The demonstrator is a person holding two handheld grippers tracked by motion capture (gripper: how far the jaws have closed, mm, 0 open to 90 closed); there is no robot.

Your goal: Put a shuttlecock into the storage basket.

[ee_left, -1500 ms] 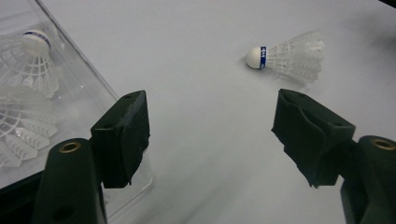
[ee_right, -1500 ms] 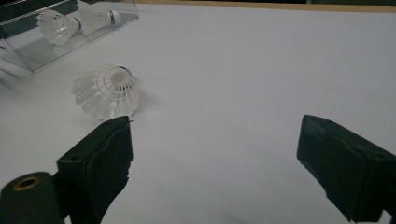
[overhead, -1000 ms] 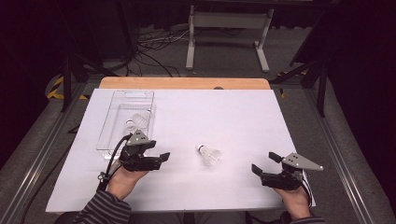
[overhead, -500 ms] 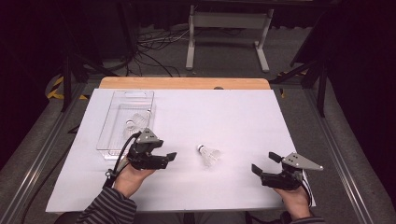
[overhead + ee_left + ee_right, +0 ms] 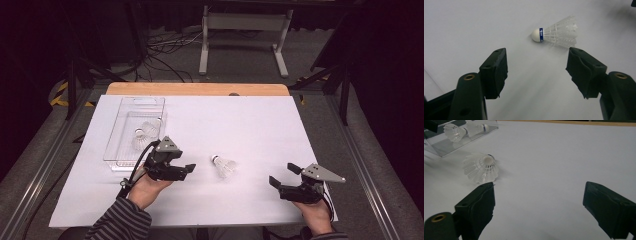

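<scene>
A white shuttlecock (image 5: pixel 223 166) with a blue band lies on its side on the white table (image 5: pixel 250 125). Just left of it my left gripper (image 5: pixel 186 171) points at it, open. In the left gripper view the shuttlecock (image 5: pixel 556 33) lies a little beyond the left gripper (image 5: pixel 536 53); its jaws have just been closing slightly, and nothing is between them. My right gripper (image 5: pixel 283 175) rests open near the front right edge. In the right gripper view the right gripper (image 5: pixel 539 187) is empty, with the shuttlecock (image 5: pixel 481 167) ahead to the left.
A clear plastic tray (image 5: pixel 143 104) stands at the back left and holds two more shuttlecocks (image 5: pixel 145 131). It also shows at the top left of the right gripper view as the tray (image 5: pixel 446 147). A metal stand (image 5: pixel 242 30) is on the floor beyond the table.
My left gripper has moved right, away from the tray's near end and closer to the loose shuttlecock. The right gripper and the shuttlecock have stayed put.
</scene>
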